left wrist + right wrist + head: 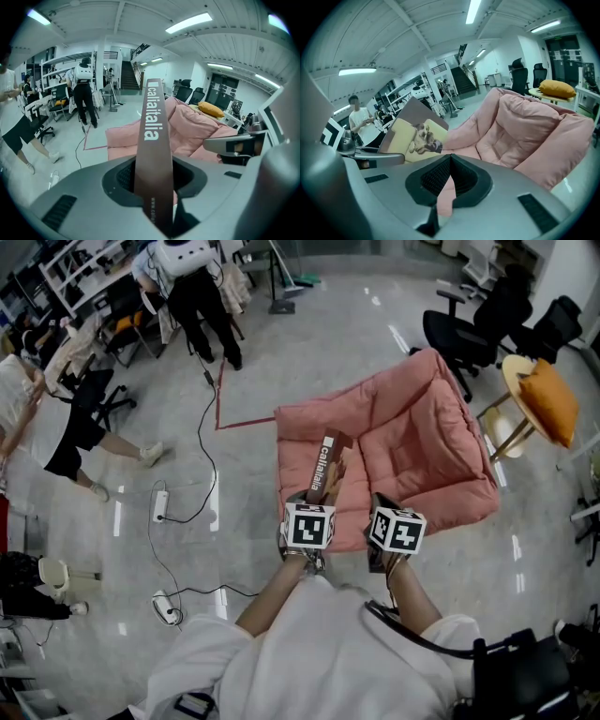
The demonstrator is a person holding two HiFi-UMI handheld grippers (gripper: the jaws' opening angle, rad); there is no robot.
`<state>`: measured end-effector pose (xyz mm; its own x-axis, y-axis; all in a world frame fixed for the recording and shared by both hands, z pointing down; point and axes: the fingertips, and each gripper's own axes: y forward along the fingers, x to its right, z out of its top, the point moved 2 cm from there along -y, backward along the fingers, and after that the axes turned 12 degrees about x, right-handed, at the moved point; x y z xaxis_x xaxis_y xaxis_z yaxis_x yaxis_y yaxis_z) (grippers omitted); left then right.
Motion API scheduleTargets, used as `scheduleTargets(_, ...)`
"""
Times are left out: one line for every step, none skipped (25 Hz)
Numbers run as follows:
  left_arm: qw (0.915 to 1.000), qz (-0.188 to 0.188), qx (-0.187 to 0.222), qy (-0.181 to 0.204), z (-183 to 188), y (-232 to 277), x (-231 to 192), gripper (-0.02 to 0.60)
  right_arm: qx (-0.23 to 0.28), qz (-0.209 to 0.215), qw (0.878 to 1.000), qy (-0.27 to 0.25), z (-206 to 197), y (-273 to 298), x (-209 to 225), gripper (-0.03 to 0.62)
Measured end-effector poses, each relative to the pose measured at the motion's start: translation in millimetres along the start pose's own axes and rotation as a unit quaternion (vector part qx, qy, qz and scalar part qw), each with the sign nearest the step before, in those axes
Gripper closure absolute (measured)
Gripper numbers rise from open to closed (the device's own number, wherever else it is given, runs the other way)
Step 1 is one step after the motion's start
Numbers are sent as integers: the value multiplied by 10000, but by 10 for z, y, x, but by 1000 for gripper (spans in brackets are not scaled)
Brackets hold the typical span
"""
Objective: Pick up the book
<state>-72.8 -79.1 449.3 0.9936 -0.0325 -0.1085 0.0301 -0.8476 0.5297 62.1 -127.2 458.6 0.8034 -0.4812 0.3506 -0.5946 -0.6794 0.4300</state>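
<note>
The book has a brown spine with white lettering and a yellow cover picturing a dog. It stands upright over the front of the pink cushion seat. My left gripper is shut on the book's lower end, with the spine rising between the jaws. My right gripper hovers just to the right of the book over the cushion. Its jaws are shut with nothing between them.
The pink cushion seat lies on a glossy grey floor. Cables and a power strip lie to the left. Black office chairs and a small round table with an orange pillow stand to the right. People stand at the far left.
</note>
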Motion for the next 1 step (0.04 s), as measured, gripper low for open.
scheduleTargets(10000, 1, 6, -11, 3, 4, -5, 437, -3, -1, 10000, -13, 4, 5, 0, 565)
